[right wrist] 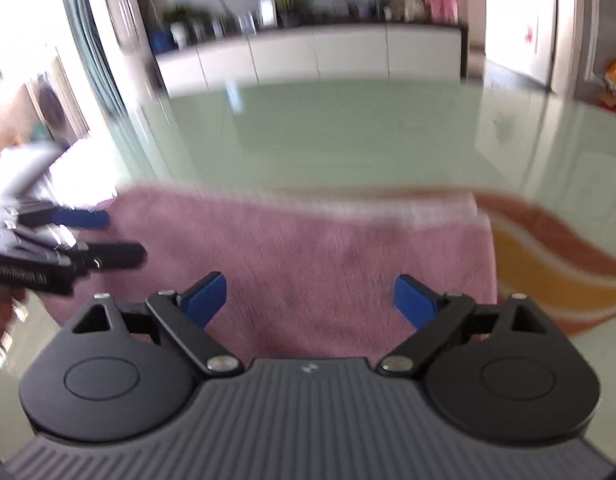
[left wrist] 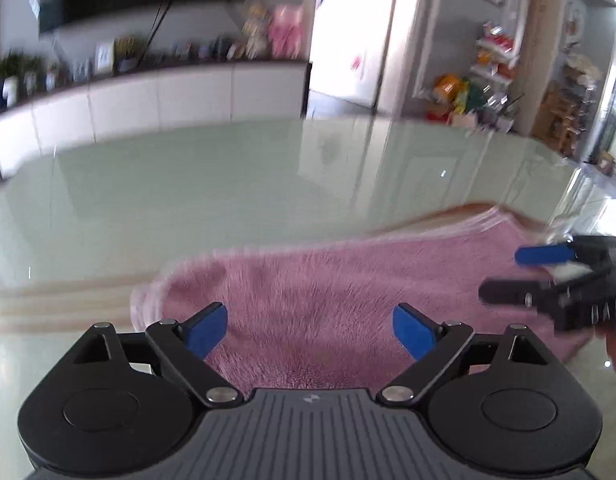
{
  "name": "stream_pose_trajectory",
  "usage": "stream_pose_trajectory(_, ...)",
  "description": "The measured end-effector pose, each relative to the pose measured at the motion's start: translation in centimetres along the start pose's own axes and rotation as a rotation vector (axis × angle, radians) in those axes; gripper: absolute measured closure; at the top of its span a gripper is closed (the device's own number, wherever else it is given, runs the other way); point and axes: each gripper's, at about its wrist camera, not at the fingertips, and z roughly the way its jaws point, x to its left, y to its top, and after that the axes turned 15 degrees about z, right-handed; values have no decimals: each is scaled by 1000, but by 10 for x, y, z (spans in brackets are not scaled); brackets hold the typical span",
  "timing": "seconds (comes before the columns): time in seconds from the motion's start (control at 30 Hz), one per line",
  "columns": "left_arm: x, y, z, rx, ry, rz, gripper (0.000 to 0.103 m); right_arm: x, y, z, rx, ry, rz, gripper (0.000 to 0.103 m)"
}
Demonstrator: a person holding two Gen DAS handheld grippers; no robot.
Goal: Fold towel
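The pink towel [left wrist: 348, 280] lies on the glass table [left wrist: 188, 184]. The left gripper [left wrist: 310, 332] and the right gripper [right wrist: 310, 300] hover over it, jaws apart and empty. From the left, the right one shows at three o'clock.

A fluffy pink terry-cloth towel [left wrist: 348, 292] is laid on a glossy, reflective pale green glass tabletop [left wrist: 188, 192]. Matt black plastic gripper fingers [left wrist: 212, 330] are tipped with smooth blue pads.

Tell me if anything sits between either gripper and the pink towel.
Nothing visible does. The left gripper and right gripper both hang open directly over the pink towel, which lies flat on the glass table with nothing on it.
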Motion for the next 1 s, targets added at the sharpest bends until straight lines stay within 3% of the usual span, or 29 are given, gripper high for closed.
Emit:
stream_pose_trajectory(0.03,0,-7,0,-9,-3,23,13,-1,-3,-2,-13,-21,-31,4)
stream_pose_trajectory(0.13,3,-18,-9,-31,-23,66,14,-28,-6,-10,-47,-114,52,2)
stream_pose_trajectory(0.2,7,-18,-14,-27,-21,53,15,-52,-5,-19,-82,-153,161,10)
stream_pose_trajectory(0.27,6,-13,-22,-47,21,40,14,-61,-2,-29,-128,-112,234,10)
stream_pose_trajectory(0.37,-7,4,-29,-108,36,91,9,-48,1,-35,-164,-35,203,9)
stream_pose_trajectory(0.47,-13,12,-17,-94,6,18,3,-25,2,-26,-130,81,144,8)
stream_pose_trajectory(0.53,-13,6,-5,-30,10,-45,3,-5,-4,-6,-54,98,79,8)
stream_pose_trajectory(0.57,-13,0,2,-1,22,-59,4,1,-8,0,-39,58,26,8)
stream_pose_trajectory(0.63,-17,-10,-2,-28,51,10,4,2,-15,-2,-68,-22,-40,0)
stream_pose_trajectory(0.73,-17,-16,-12,-19,80,56,4,-18,-16,-9,-75,-83,37,0)
stream_pose_trajectory(0.8,-14,-17,-20,10,139,45,4,-36,-18,-23,-133,-239,72,2)
stream_pose_trajectory(0.83,-11,-18,-27,15,173,30,4,-45,-19,-34,-157,-240,101,2)
stream_pose_trajectory(1.0,-23,-30,-61,-51,200,-5,2,-50,-39,-65,-136,-35,205,1)
